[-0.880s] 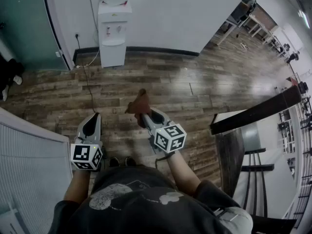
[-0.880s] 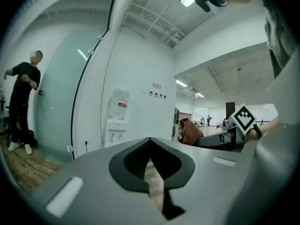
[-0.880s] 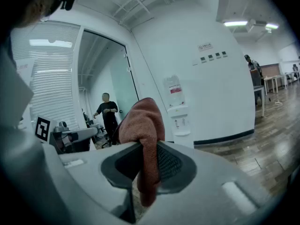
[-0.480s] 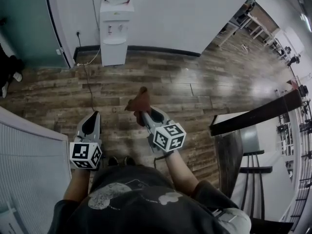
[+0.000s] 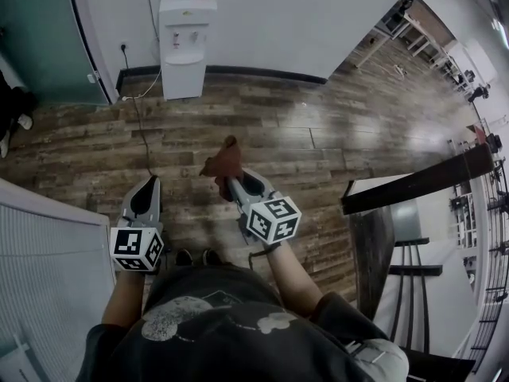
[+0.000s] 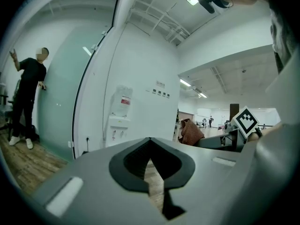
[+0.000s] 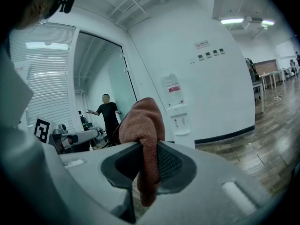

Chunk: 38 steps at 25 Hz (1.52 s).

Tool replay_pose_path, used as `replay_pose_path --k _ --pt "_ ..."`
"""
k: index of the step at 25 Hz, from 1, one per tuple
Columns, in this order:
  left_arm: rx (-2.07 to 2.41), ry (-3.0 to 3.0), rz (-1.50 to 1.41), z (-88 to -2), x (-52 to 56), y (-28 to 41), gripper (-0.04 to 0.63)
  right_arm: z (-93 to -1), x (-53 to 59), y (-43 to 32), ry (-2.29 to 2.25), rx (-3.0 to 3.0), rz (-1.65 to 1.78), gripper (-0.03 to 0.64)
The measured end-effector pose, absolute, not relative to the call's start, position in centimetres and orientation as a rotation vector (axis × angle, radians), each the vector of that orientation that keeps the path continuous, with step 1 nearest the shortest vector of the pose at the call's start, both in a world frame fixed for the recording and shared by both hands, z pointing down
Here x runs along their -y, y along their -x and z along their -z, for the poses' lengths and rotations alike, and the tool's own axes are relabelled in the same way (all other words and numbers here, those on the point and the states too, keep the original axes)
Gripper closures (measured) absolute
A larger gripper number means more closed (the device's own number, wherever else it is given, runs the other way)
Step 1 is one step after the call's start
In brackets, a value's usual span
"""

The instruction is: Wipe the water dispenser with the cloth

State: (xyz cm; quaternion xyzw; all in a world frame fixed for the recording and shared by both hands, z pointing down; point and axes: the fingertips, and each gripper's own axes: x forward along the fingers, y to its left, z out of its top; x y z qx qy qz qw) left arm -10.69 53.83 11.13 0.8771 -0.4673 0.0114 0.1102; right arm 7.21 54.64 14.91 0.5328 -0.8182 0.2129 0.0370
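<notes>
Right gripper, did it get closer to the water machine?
No. The right gripper and its cloth keep the same gap to the water dispenser; the whole view just slid up slightly.

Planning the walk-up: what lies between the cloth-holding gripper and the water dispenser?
Head view: only bare wood floor between right gripper and water dispenser; a cord lies further left.

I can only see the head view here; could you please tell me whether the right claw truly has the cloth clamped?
Observer: Yes, the right claw is shut on a fold of the cloth, a strip hanging below.
Operator: Thanks. Is the left claw holding anything?
Observer: No, it is shut and empty; only floor shows through its slit.
Operator: Anyone near the water dispenser?
Observer: A person stands left of it, arm raised.
</notes>
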Motion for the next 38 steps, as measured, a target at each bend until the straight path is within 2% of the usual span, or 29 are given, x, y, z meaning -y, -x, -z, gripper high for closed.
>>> replay_pose_path --k 15,24,38 --pt "1.353 -2.596 0.007 -12.3 -52.2 15.3 0.576 -17.3 -53.0 -3.6 -1.699 2.427 -0.724 0.557" --pt "1.230 -2.632 0.015 -13.1 -49.9 15.0 0.575 -20.1 -51.7 -2.2 -1.675 2.374 -0.791 0.557" --pt "1.388 -2.549 -0.056 -13.5 -35.5 13.5 0.575 -20.8 -34.1 -4.9 -1.547 2.477 -0.834 0.557"
